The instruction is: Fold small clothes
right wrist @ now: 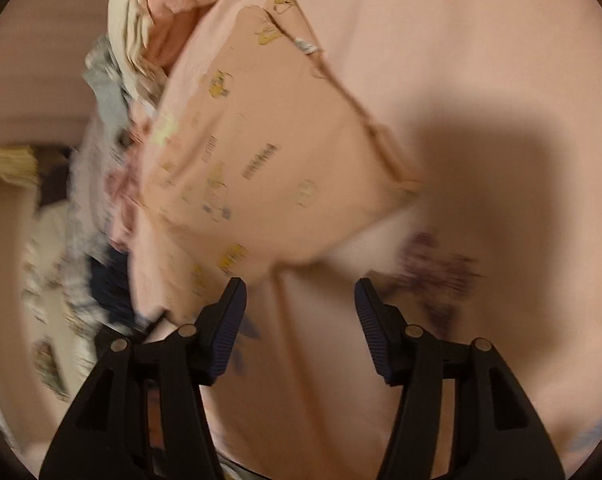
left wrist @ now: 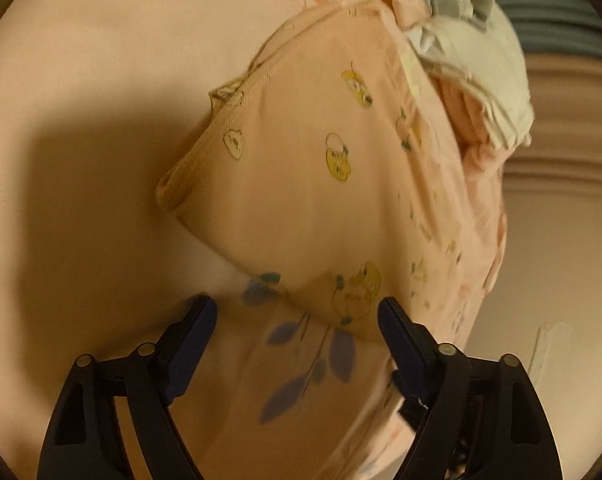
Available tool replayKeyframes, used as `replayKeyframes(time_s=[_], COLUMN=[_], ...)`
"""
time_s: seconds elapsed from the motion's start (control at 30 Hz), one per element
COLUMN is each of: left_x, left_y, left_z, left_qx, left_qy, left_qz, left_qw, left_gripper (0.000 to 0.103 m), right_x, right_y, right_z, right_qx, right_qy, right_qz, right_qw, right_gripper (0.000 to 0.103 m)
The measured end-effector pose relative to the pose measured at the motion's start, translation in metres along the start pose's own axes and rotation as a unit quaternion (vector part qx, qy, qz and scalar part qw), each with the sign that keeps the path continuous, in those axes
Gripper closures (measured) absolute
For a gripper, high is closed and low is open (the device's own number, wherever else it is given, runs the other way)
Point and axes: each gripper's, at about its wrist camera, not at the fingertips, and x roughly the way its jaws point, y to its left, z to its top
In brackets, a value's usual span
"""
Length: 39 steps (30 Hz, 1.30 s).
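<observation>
Left wrist view: my left gripper (left wrist: 297, 314) hangs with jaws wide, nothing between them, just over the folded peach garment (left wrist: 317, 184) lying on the pink sheet (left wrist: 81, 80) beside the heap of clothes (left wrist: 473, 56).

Right wrist view: my right gripper (right wrist: 300, 294) gapes empty too. One fold looks laid; next I'd judge a fresh edge needs pinching.

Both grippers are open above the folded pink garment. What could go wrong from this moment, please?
The folded pink garment with yellow cartoon prints lies free; its ribbed hem corner may spring open. The pile of unfolded clothes touches it and could slide over it. The open left gripper might snag the leaf-printed pink sheet instead.
</observation>
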Motion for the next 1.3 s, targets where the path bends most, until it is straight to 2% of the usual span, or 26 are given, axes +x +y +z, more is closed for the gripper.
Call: replayKeyframes(time_s=[0.17, 0.23, 0.33, 0.4, 0.47, 0.6, 0.63, 0.67, 0.73, 0.77, 0.8, 0.83, 0.9, 1.0, 1.03, 1.07, 1.23, 1.3], left_x=[0.004, 0.006, 0.011, 0.01, 0.01, 0.012, 0.012, 0.011, 0.011, 0.011, 0.011, 0.012, 0.013, 0.014, 0.013, 0.013, 0.012, 0.013], left_y=[0.006, 0.01, 0.005, 0.003, 0.002, 0.011, 0.015, 0.02, 0.024, 0.024, 0.023, 0.022, 0.017, 0.007, 0.004, 0.003, -0.004, -0.011], left_z=[0.016, 0.021, 0.03, 0.033, 0.037, 0.039, 0.038, 0.038, 0.041, 0.041, 0.042, 0.044, 0.046, 0.049, 0.047, 0.044, 0.04, 0.039], left_qx=[-0.056, -0.078, -0.074, -0.076, -0.075, -0.083, -0.086, -0.091, -0.09, -0.088, -0.086, -0.085, -0.085, -0.055, -0.045, -0.036, -0.023, 0.0], left_qy=[-0.03, -0.037, -0.043, -0.046, -0.053, -0.055, -0.054, -0.051, -0.044, -0.041, -0.038, -0.037, -0.038, -0.039, -0.046, -0.054, -0.07, -0.076], left_qz=[-0.076, -0.094, -0.102, -0.097, -0.082, -0.063, -0.058, -0.056, -0.066, -0.066, -0.065, -0.062, -0.056, -0.032, -0.019, -0.004, 0.026, 0.049], left_qw=[0.9951, 0.9918, 0.9911, 0.9913, 0.9924, 0.9931, 0.9931, 0.9929, 0.9928, 0.9931, 0.9935, 0.9938, 0.9941, 0.9972, 0.9978, 0.9979, 0.9969, 0.9959], left_gripper=[0.016, 0.016, 0.016, 0.02, 0.038, 0.056, 0.066, 0.07, 0.07, 0.07, 0.07, 0.07, 0.07, 0.071, 0.079, 0.081, 0.084, 0.085], right_x=[0.019, 0.022, 0.023, 0.021, 0.019, 0.01, 0.006, 0.004, 0.006, 0.009, 0.012, 0.015, 0.019, 0.022, 0.022, 0.022, 0.022, 0.025], right_y=[0.006, 0.008, 0.005, -0.002, -0.008, -0.018, -0.021, -0.026, -0.03, -0.03, -0.026, -0.021, -0.012, -0.019, -0.022, -0.022, -0.006, -0.001], right_z=[0.012, 0.014, 0.022, 0.027, 0.03, 0.027, 0.025, 0.023, 0.023, 0.026, 0.029, 0.032, 0.037, 0.038, 0.036, 0.035, 0.037, 0.04], right_qx=[0.018, 0.023, 0.046, 0.065, 0.082, 0.103, 0.114, 0.124, 0.135, 0.128, 0.116, 0.1, 0.072, 0.081, 0.082, 0.082, 0.04, 0.028], right_qy=[-0.024, -0.037, -0.056, -0.069, -0.084, -0.104, -0.117, -0.128, -0.14, -0.134, -0.127, -0.122, -0.119, -0.123, -0.126, -0.13, -0.13, -0.126], right_qz=[0.015, 0.023, 0.039, 0.056, 0.07, 0.082, 0.086, 0.093, 0.106, 0.105, 0.096, 0.081, 0.051, 0.047, 0.047, 0.045, -0.001, -0.012], right_qw=[0.999, 0.999, 0.997, 0.994, 0.991, 0.986, 0.983, 0.98, 0.975, 0.977, 0.981, 0.984, 0.989, 0.988, 0.987, 0.987, 0.991, 0.992], right_gripper=[0.046, 0.046, 0.046, 0.047, 0.047, 0.049, 0.049, 0.049, 0.049, 0.049, 0.055, 0.065, 0.074, 0.089, 0.093, 0.094, 0.094, 0.094])
